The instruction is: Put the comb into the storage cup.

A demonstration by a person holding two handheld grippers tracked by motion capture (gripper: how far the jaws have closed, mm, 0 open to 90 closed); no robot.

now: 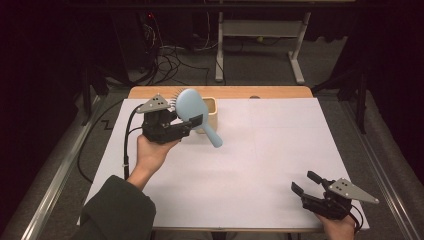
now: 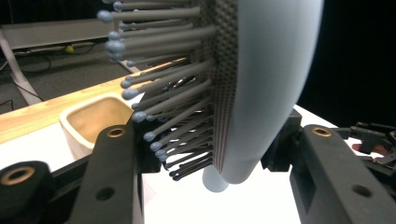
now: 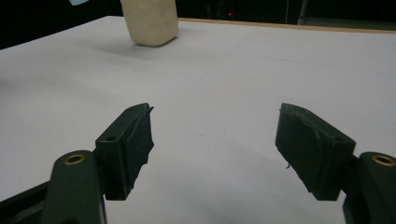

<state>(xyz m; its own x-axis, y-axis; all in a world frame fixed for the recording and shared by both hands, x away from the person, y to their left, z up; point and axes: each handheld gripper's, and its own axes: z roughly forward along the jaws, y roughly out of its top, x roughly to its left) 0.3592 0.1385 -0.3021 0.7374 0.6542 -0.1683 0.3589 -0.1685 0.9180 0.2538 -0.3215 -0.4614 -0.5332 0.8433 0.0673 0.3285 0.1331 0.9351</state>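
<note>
Blue hairbrush (image 1: 192, 110) sits clamped in the left gripper (image 1: 192, 124), fingers (image 2: 112, 163) closed on the head near its lower end, bristles on one side and smooth back on the other, handle hanging down and to the right above the white tabletop (image 1: 260, 150). It's in the air just in front of the cream cup (image 1: 211, 111) at the far edge. Right gripper (image 1: 306, 182) rests at the near right corner, fingers (image 3: 128, 149) spread apart with nothing between them. Cup looks empty from the left gripper view: bare inner wall, nothing poking out, though the floor of it isn't fully visible. Risks, my read: the grip bears on springy bristles and a curved slick back, so the brush could pivot or slide out if tilted. Long handle may clip the cup rim on the way in and tip or shove the cup, which sits near the tabletop edge.
</note>
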